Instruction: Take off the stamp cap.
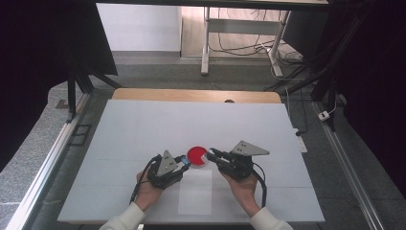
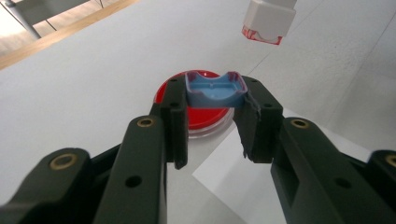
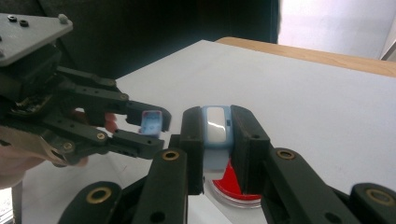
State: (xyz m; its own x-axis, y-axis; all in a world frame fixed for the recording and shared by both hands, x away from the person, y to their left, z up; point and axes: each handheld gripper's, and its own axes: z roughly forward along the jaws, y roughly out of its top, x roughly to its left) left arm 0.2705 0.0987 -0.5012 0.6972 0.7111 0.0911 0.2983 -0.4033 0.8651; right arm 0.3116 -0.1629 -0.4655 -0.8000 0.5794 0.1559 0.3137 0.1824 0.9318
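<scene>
On the white table (image 1: pixel 143 124), well in from its near edge and about midway between its left and right edges, a round red dish (image 1: pixel 196 155) sits at the far edge of a paler rectangle of paper (image 1: pixel 195 191). The left gripper (image 1: pixel 184 162) comes in from the left with its jaws narrowed onto a small blue cap (image 2: pixel 215 89), which is pinched between the tips and held just above the dish's left rim. The right gripper (image 1: pixel 208 155) comes in from the right, its jaws clamped on a small white and light-blue bottle (image 3: pixel 215 127) that hangs at the dish's right rim; seen from the left gripper view, its lower end (image 2: pixel 268 21) shows red markings. Cap and bottle are near each other but apart, facing across the dish. Each gripper is carried in a hand with a white sleeve at the table's near edge.
</scene>
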